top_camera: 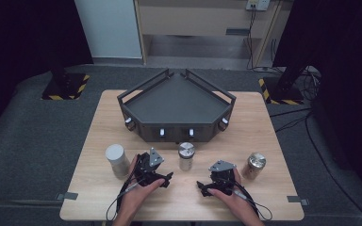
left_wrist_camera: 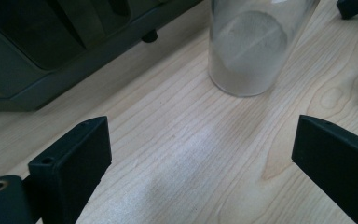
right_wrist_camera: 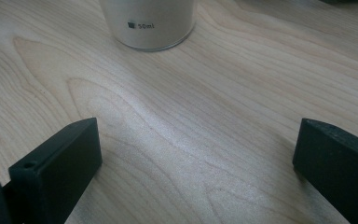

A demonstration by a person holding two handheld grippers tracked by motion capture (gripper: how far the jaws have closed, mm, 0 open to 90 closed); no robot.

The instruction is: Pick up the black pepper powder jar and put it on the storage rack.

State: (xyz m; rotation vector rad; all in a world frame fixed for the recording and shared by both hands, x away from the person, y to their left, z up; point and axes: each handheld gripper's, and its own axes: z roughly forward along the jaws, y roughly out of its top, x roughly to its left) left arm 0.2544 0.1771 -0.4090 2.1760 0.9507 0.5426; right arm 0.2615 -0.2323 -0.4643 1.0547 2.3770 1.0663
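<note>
The steel cylinder [left_wrist_camera: 251,46] and white beaker [right_wrist_camera: 148,23] are cropped above.

The one marking that reads clearly is "50ml" with a small dark square just left of it, printed low on the wall of the white cylindrical container [right_wrist_camera: 148,24] in the right gripper view. On the floor to either side of the wooden table [top_camera: 99,127], beyond its far corners, lie yellow-and-black hazard stripes [top_camera: 81,85], which carry no words.
</note>
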